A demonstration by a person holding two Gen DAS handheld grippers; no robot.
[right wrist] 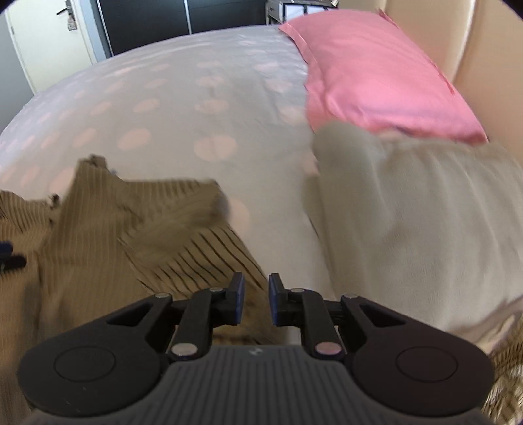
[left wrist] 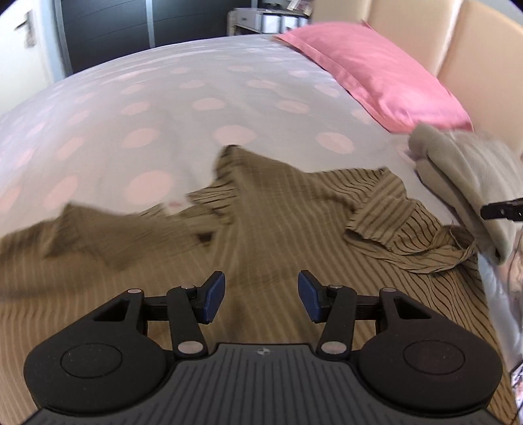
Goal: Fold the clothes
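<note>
An olive-brown striped garment (left wrist: 261, 229) lies spread and rumpled on the bed, its far edge bunched up. It also shows in the right wrist view (right wrist: 108, 235), at the left. My left gripper (left wrist: 261, 296) is open and empty just above the garment's near part. My right gripper (right wrist: 256, 302) is open with a narrow gap and holds nothing, over the garment's right edge. Its tip shows at the right edge of the left wrist view (left wrist: 503, 211). A folded beige-grey garment (right wrist: 408, 222) lies to the right, next to the pillow; it also shows in the left wrist view (left wrist: 467, 176).
The bed has a white cover with pink dots (left wrist: 196, 104). A pink pillow (left wrist: 382, 72) lies against the beige headboard (left wrist: 483, 49) at the right. A dark wardrobe (left wrist: 124, 29) and a door (right wrist: 49, 42) stand beyond the bed's far side.
</note>
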